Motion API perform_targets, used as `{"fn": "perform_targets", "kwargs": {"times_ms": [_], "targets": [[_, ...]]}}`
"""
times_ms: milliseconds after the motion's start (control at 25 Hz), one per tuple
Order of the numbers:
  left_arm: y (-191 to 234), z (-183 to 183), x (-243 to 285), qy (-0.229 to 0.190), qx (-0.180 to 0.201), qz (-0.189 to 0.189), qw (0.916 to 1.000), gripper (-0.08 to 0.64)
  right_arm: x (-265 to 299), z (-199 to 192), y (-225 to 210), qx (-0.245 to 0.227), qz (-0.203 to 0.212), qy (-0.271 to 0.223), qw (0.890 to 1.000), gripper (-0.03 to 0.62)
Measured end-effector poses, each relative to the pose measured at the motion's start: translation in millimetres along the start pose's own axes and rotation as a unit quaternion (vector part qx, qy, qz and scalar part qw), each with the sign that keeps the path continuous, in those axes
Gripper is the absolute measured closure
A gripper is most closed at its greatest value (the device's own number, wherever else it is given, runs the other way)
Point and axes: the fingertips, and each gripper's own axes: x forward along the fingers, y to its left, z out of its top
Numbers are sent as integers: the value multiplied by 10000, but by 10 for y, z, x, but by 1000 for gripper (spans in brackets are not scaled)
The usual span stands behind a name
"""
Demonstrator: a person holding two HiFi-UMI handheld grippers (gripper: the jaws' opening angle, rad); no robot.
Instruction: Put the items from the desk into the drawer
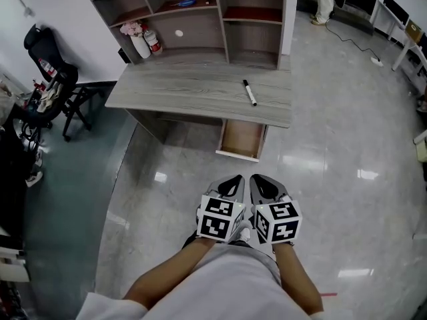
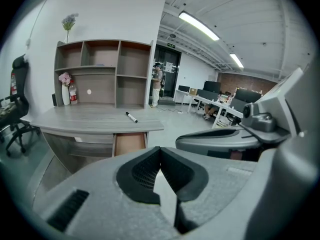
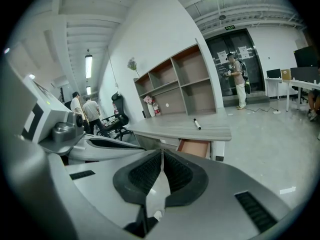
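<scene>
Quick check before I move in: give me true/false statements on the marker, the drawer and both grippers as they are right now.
1. The marker lies on the desk. True.
2. The drawer is pushed shut. False: it is pulled out from under the desk's front edge.
3. The left gripper holds the marker. False: its jaws are together with nothing between them.
4. The right gripper is shut and empty. True.
5. Both grippers hover over the desktop. False: they are side by side over the floor, short of the drawer and the desk.
</scene>
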Motion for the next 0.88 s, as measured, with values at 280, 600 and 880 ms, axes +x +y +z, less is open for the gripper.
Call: {"fn": "perform_targets", "kwargs": {"times_ms": [280, 600, 880], "targets": [[226, 95, 170, 17, -19, -135, 9999, 557, 294, 108, -24, 10, -73, 36, 10000, 589], [716, 275, 418, 107, 53, -525, 9986, 557, 842, 296, -2, 113, -397, 84, 9991, 589], [1290, 489, 594, 139, 143, -836, 9963, 557, 1385, 523, 146, 147, -690, 120, 9974, 589]]}}
